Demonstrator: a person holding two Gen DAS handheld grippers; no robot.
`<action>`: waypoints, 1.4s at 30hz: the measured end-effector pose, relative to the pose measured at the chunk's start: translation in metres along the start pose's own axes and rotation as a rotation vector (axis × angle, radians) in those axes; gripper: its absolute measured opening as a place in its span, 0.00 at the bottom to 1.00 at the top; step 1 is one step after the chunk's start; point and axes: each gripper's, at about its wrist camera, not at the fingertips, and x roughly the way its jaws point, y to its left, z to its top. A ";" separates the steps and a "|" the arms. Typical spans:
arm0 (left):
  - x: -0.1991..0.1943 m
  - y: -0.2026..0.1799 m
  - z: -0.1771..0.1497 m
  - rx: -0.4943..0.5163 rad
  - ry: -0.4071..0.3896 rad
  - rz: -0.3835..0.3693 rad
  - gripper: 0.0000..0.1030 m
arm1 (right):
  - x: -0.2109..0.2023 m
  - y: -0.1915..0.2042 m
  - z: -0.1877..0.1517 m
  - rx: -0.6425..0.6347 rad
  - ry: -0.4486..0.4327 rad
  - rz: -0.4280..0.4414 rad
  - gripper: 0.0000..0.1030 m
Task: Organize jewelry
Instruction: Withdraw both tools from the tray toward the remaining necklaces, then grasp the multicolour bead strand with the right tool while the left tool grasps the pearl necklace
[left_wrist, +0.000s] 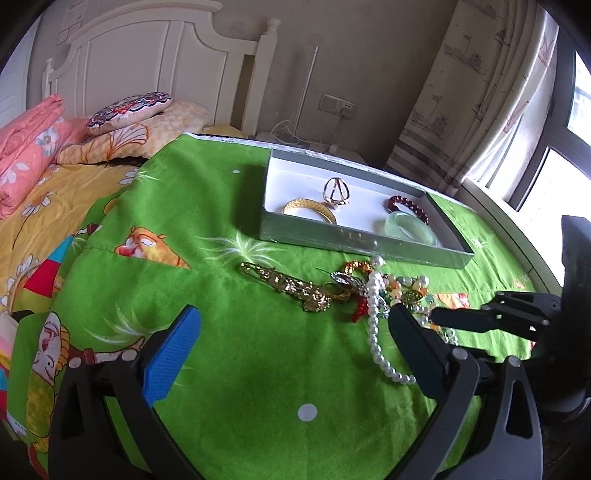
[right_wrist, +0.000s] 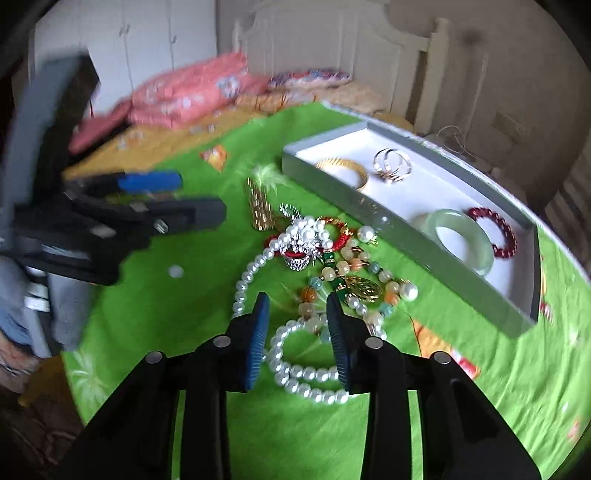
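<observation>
A grey tray (left_wrist: 354, 242) (right_wrist: 461, 275) with a white floor holds a gold bangle (left_wrist: 310, 208) (right_wrist: 347, 168), a gold ring piece (left_wrist: 335, 192) (right_wrist: 391, 164), a pale green jade bangle (left_wrist: 410, 227) (right_wrist: 458, 238) and a dark red bead bracelet (left_wrist: 408, 206) (right_wrist: 495, 232). In front of it lies a tangled pile: a pearl necklace (left_wrist: 380, 339) (right_wrist: 303, 373), a gold hair clip (left_wrist: 288, 286) (right_wrist: 260, 206), mixed bead strands (right_wrist: 354, 280). My left gripper (left_wrist: 291, 328) is open and empty before the pile. My right gripper (right_wrist: 297, 299) (left_wrist: 443, 321) is open, its jaws astride the pearls and beads.
The jewelry lies on a round table under a green cartoon cloth (left_wrist: 229, 362) (right_wrist: 177, 306). A bed with pink and yellow bedding (left_wrist: 33, 147) and a white headboard stands behind. A curtain and window (left_wrist: 535, 122) are at the right.
</observation>
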 end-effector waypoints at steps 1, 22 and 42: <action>-0.001 0.001 -0.001 -0.005 -0.006 0.001 0.98 | 0.007 0.003 0.002 -0.020 0.023 -0.017 0.28; 0.008 -0.034 -0.006 0.129 0.118 -0.022 0.97 | -0.039 -0.118 -0.083 0.795 -0.428 0.755 0.11; 0.045 -0.081 -0.014 0.295 0.195 0.074 0.13 | -0.058 -0.129 -0.104 0.809 -0.556 0.864 0.11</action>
